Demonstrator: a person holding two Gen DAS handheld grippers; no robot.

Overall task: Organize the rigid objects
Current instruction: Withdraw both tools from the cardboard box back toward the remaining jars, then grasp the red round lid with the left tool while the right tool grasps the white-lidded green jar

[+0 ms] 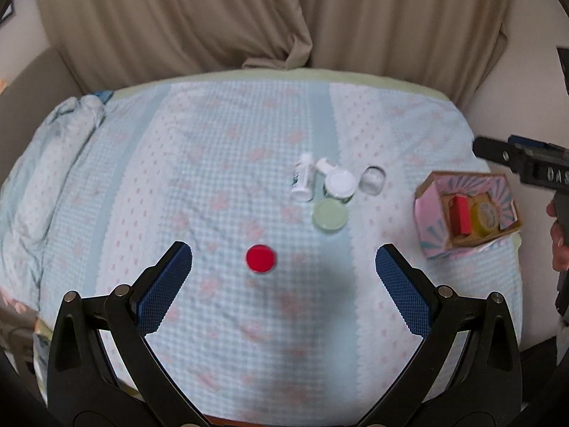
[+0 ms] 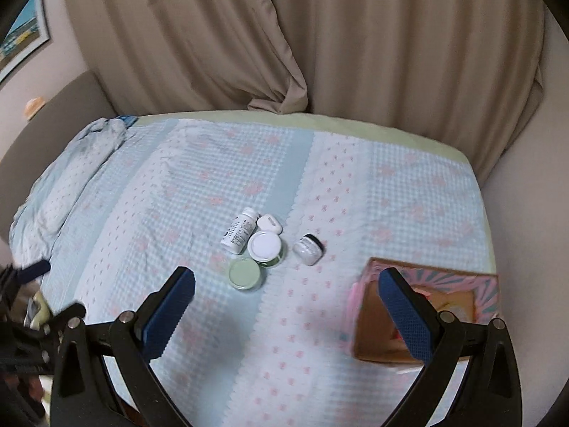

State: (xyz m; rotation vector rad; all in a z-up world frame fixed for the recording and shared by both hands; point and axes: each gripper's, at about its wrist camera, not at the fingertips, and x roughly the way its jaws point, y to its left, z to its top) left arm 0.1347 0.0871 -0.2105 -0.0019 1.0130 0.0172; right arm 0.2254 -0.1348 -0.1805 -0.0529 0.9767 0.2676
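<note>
Right now both grippers hang over the bed with nothing in them. The left gripper (image 1: pixel 283 270) has its jaws spread wide, and the red cap (image 1: pixel 261 258) lies flat on the blanket (image 1: pixel 199 163) just ahead of them, almost in the middle of the gap and a bit to the left side. It is round, so it has no long way to line up with. I think this is the next thing to pick, and the left gripper is much the nearer one.

The right gripper (image 2: pixel 286 293) also has its jaws wide apart and touches nothing. Its right finger sits in front of the pink box (image 2: pixel 444 281), which stands at the right edge of the bed. Inside the box I can see a red thing (image 1: pixel 461 215) and a yellow thing (image 1: pixel 484 215).

Farther up the bed sits a small bunch: a white bottle (image 1: pixel 302 178) lying on its side, a white-lid jar (image 1: pixel 340 183), a green-lid jar (image 1: pixel 329 215) and a little clear jar (image 1: pixel 373 180) a bit apart.
</note>
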